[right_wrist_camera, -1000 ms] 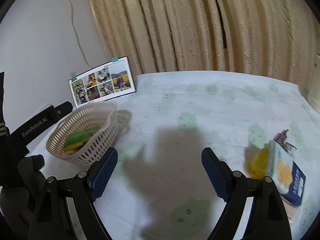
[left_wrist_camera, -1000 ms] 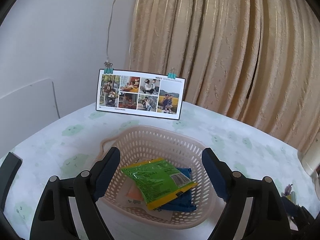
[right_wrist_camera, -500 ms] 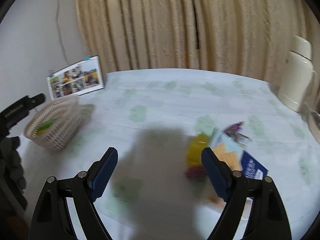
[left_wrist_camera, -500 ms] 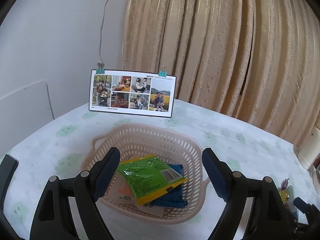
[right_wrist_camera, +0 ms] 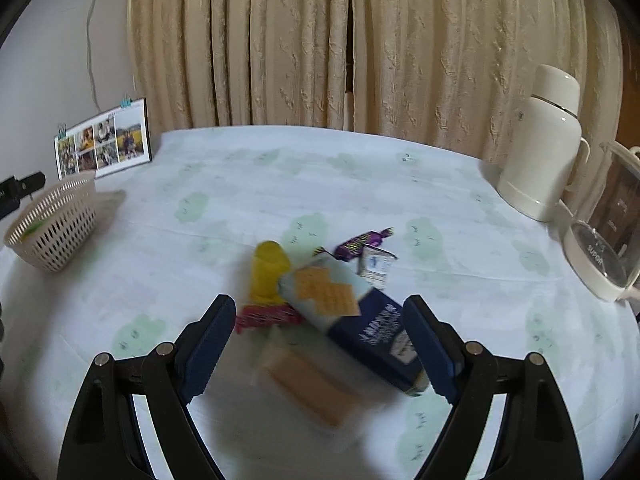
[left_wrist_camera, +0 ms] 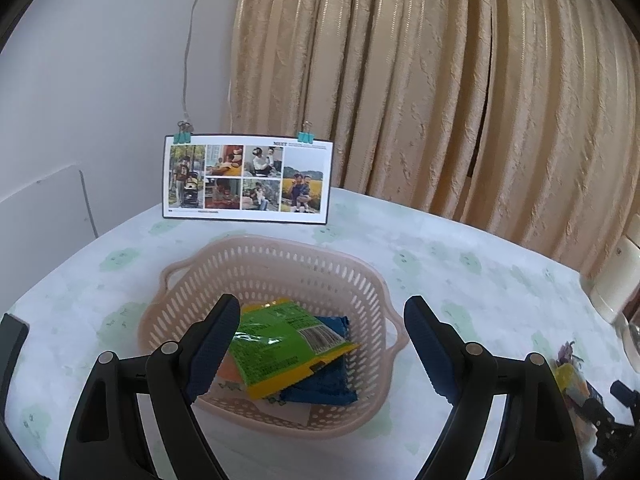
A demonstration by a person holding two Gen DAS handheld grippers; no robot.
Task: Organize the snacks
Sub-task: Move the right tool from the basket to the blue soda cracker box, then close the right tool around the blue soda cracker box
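Left gripper [left_wrist_camera: 320, 344]: black frame, blue ribbed pads, jaws spread wide with nothing between them; hangs over the near side of the basket.

Pale pink perforated plastic basket [left_wrist_camera: 276, 264]: rounded, two side handles, set on the white tablecloth with pale green cloud prints [left_wrist_camera: 460, 264], in front of the photo card. Contents, stacked flat:
- green and yellow foil snack packet [left_wrist_camera: 280, 344], topmost, long axis on a diagonal from far left to near right, barcode end toward the right;
- dark blue snack packet [left_wrist_camera: 332, 380] beneath it, showing at the right and near side;
- an orange item [left_wrist_camera: 230, 372] at the left, mostly covered; kind not legible.

Right gripper [right_wrist_camera: 318, 344]: same build, jaws wide apart, empty; hangs above the loose snack pile near the table's middle, well apart from the basket, which sits at the far left of this view. Pile, somewhat blurred:
- light blue and navy cracker box [right_wrist_camera: 352, 312], long axis diagonal, pale end far left, navy end near right, just beside the right finger;
- yellow packet [right_wrist_camera: 270, 272], touching the box's far-left end;
- magenta wrapper [right_wrist_camera: 264, 316] below the yellow one;
- tan flat packet [right_wrist_camera: 308, 384] nearest, heavily blurred;
- purple twisted candy [right_wrist_camera: 362, 242] and small silver sachet [right_wrist_camera: 374, 266] on the far side.

Other: clipped photo collage card [left_wrist_camera: 246, 178]; cream thermos jug [right_wrist_camera: 540, 144]; glass kettle [right_wrist_camera: 604, 240]; beige curtain [right_wrist_camera: 360, 40].
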